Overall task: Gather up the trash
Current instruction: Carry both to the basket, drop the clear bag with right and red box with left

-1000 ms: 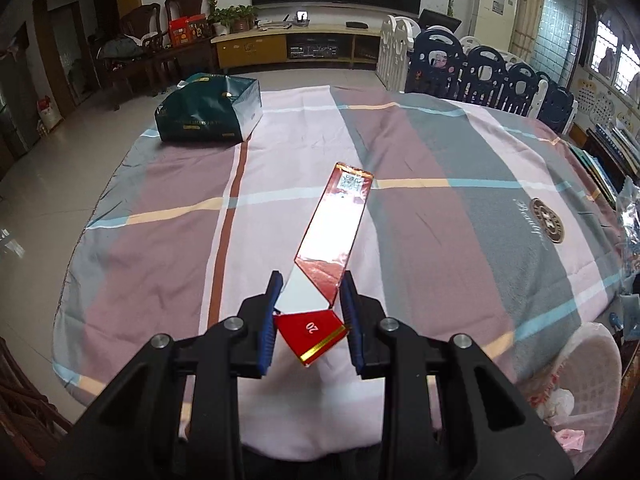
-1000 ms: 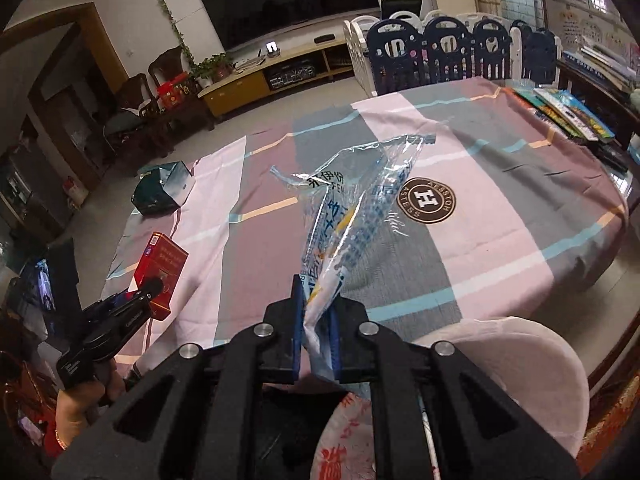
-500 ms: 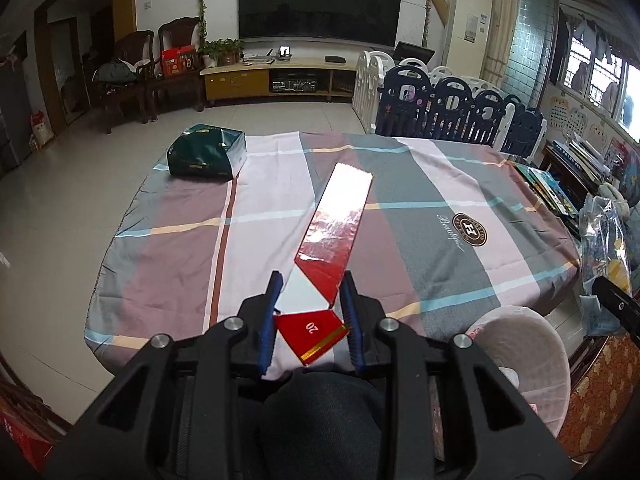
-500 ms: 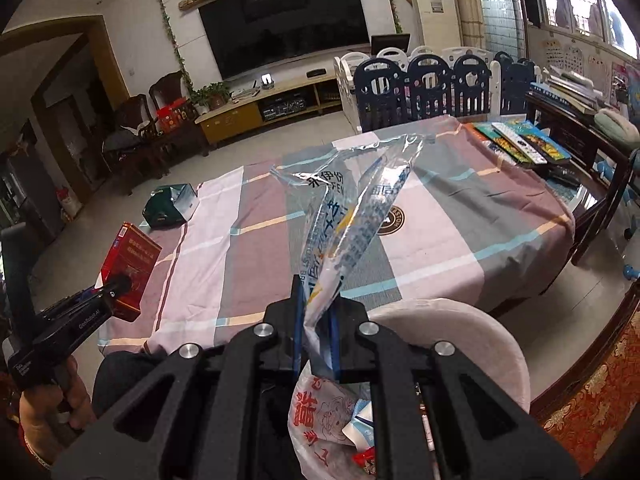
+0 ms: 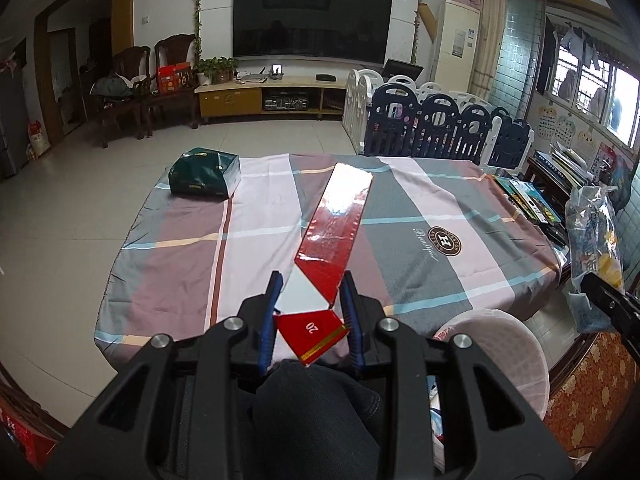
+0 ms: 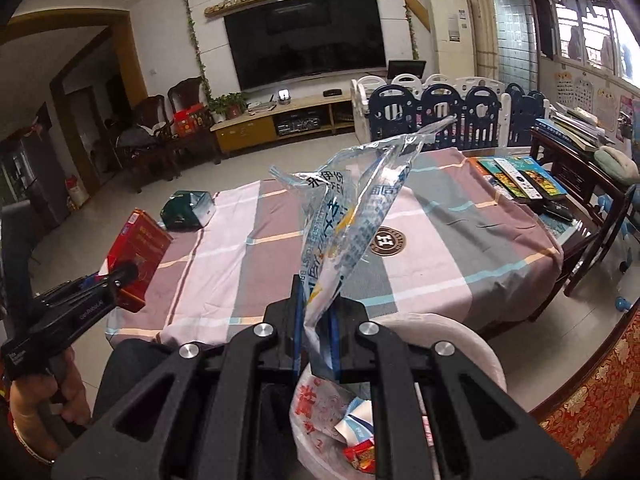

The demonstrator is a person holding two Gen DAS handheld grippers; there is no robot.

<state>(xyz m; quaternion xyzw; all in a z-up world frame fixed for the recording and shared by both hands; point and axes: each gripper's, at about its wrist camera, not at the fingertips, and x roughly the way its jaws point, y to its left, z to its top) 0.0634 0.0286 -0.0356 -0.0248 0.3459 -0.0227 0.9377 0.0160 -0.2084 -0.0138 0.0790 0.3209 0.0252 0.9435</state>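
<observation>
Right tool (image 6: 316, 320) clenched on a clear printed plastic wrapper (image 6: 352, 216), which stands up from the jaws and hangs directly over the white bin (image 6: 476, 344) at near right. Left tool (image 5: 310, 306) grips a long red carton (image 5: 334, 224) by its near end, open flap showing below the jaws; the carton points away over the bench (image 5: 180, 256), clear of the cloth. From the right wrist view the same carton appears at far left, held by the person's hand (image 6: 60, 392).

Progress, judged: both items are lifted off the bench and neither is dropped yet. The bin already holds wrappers and a printed bag. Wrapper looks ready to release; the carton still has to cross rightward to the bin.

Left to collect: a dark green box (image 5: 204, 176) sits at the far-left corner of the bench. Books (image 6: 516, 176) lie along the far-right edge; probably not trash.

Obstructions: the person's knee (image 5: 316, 404) sits between the left tool and the bin. Right tool and wrapper occupy the space above the bin mouth, so the carton may have to wait. Its length may also catch on the bin rim.
</observation>
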